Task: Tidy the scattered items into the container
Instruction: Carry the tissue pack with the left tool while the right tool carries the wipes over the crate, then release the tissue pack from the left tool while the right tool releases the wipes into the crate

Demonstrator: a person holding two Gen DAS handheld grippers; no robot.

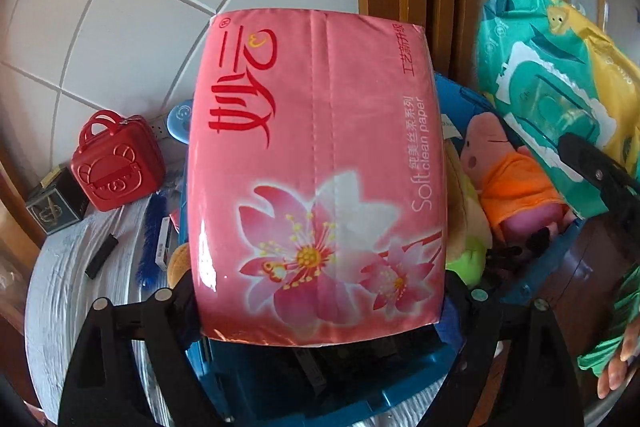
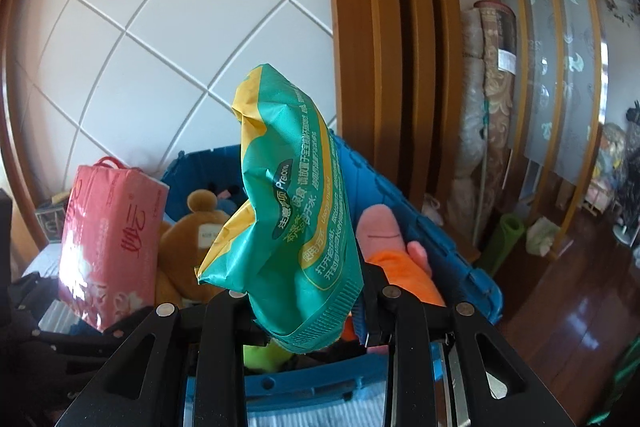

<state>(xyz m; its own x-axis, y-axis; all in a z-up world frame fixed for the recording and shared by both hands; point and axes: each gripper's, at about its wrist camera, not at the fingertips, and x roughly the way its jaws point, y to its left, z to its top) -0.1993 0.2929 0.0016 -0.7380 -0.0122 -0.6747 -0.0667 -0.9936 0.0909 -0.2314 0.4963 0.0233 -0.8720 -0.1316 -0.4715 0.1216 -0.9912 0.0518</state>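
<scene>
1. Left wrist view: the pink tissue pack (image 1: 316, 171) is hiding most of the blue container (image 1: 320, 383) beneath it; the left gripper (image 1: 320, 303) fingers are spreading wide, clamping its sides.
2. Right wrist view: the right gripper (image 2: 308, 311) fingers are nearly closing, pinching the green wipes pack (image 2: 288, 227) above the container, its lower edge hidden between them.

pink plastic tissue pack (image 1: 316, 163) printed with red script and pink lotus flowers; teal-and-yellow crinkled wipes pouch (image 2: 296, 227) with white lettering; blue plastic crate (image 2: 440, 247); brown plush bear (image 2: 200, 223); pink plush toy in orange (image 1: 516, 183); red toy case (image 1: 116, 163).
</scene>
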